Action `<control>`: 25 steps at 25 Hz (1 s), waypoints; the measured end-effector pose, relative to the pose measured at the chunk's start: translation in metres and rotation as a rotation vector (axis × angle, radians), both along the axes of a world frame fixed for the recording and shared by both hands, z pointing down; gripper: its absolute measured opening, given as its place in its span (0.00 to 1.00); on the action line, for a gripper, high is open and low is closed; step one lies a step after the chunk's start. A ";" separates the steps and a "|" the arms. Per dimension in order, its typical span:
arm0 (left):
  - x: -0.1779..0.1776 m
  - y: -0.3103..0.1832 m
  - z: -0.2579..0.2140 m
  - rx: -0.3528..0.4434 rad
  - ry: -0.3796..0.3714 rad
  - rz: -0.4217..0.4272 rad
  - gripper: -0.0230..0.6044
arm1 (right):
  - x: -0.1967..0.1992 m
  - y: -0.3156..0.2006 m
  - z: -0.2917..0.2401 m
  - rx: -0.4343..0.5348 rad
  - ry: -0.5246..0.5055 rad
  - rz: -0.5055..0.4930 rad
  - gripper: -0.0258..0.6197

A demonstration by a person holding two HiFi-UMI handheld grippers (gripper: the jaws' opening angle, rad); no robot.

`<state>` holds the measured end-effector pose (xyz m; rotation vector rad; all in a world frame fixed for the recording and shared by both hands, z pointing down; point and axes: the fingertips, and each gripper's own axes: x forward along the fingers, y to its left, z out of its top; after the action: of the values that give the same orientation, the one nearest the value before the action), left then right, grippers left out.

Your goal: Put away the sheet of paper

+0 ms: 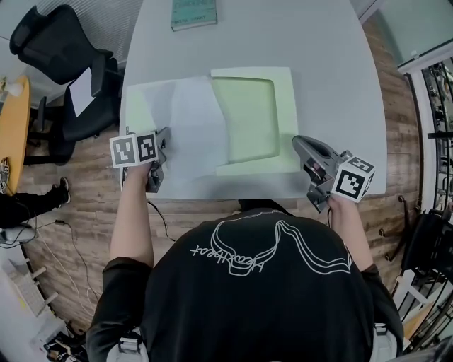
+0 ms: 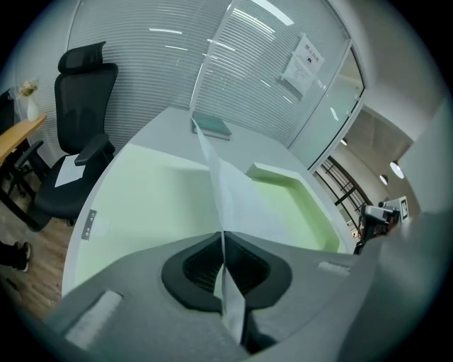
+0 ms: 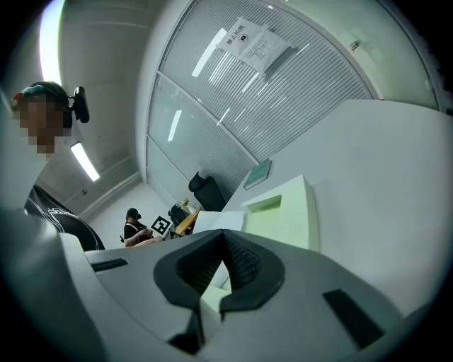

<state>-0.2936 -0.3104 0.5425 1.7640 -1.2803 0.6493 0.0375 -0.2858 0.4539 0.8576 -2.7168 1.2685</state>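
A white sheet of paper (image 1: 198, 127) lies across an open pale green case on the grey table (image 1: 325, 85). The case's flat lid (image 1: 138, 106) is on the left and its recessed tray (image 1: 284, 76) on the right. My left gripper (image 1: 163, 138) is at the paper's near left edge, shut on it. In the left gripper view the sheet (image 2: 226, 184) rises edge-on from the closed jaws (image 2: 223, 237), between the lid (image 2: 141, 205) and the tray (image 2: 283, 173). My right gripper (image 1: 297, 141) hovers at the tray's near right corner, jaws (image 3: 225, 235) shut, nothing visibly held.
A teal book (image 1: 193, 13) lies at the table's far edge. A black office chair (image 1: 64, 63) stands left of the table, beside a wooden desk (image 1: 14, 127). The table's near edge runs just below both grippers. A seated person (image 3: 134, 226) shows far off.
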 end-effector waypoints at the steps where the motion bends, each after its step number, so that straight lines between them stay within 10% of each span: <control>1: -0.002 -0.001 0.003 -0.007 -0.008 0.003 0.06 | 0.000 0.000 0.001 -0.002 0.001 0.001 0.05; 25: 0.023 0.003 0.031 -0.099 -0.048 0.097 0.06 | 0.000 -0.007 0.011 -0.036 0.009 0.013 0.05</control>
<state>-0.2702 -0.3076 0.5737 1.7462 -1.1794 0.8010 0.0375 -0.2924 0.4650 0.8759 -2.6775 1.3086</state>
